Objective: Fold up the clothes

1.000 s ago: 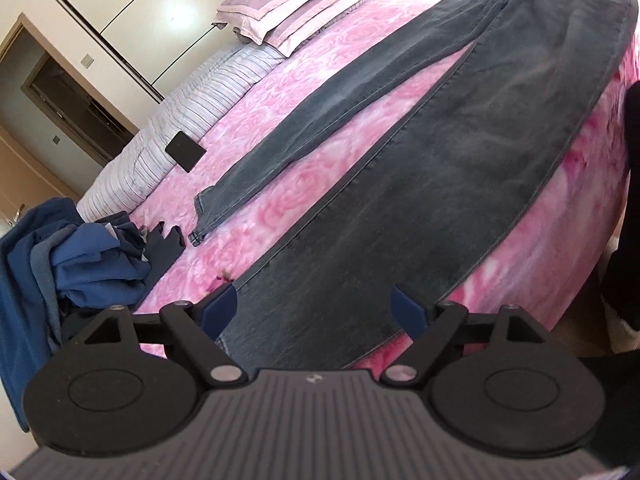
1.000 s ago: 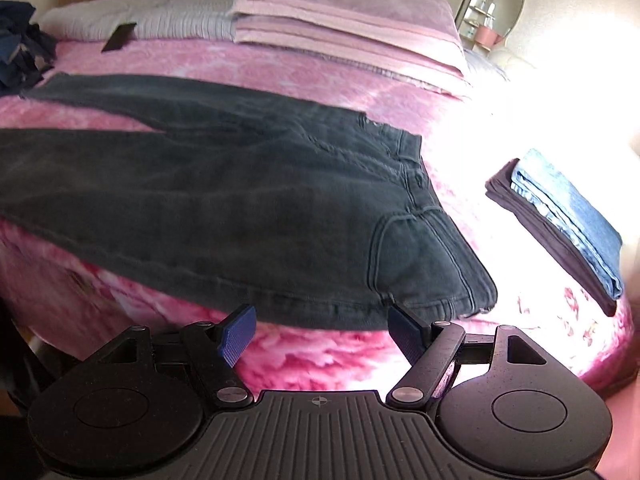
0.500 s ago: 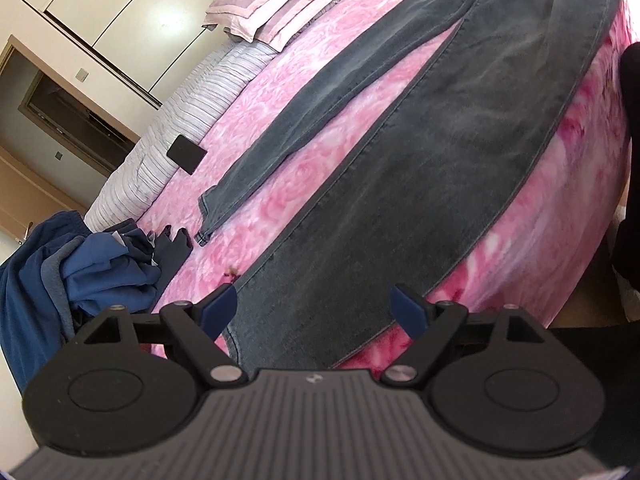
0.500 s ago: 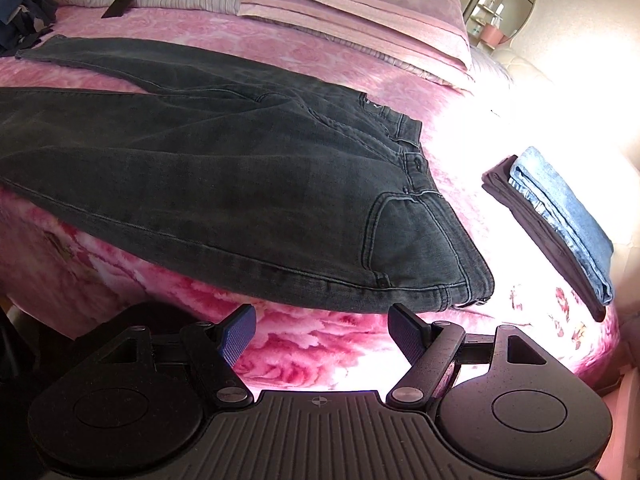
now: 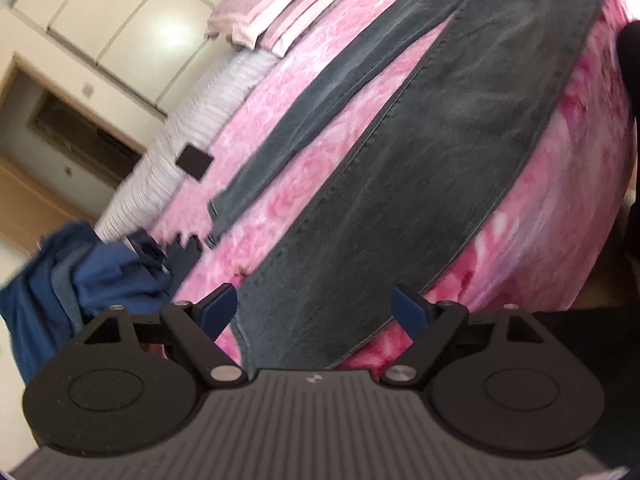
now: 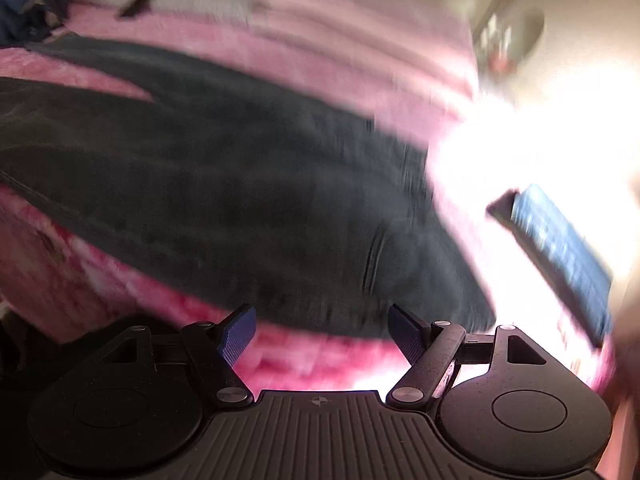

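Dark grey denim jeans (image 5: 460, 128) are lying spread flat on the pink rose-patterned bed cover (image 5: 280, 184). The left gripper (image 5: 314, 310) is hovering wide over the near leg's hem, while the right gripper (image 6: 320, 330), equally wide, is hanging just short of the blurred waist edge.

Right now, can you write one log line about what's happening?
stage: approach | left gripper: jaws open, at near leg hem of dark jeans | right gripper: jaws open, near waist end | jeans: flat on pink bed, unfolded
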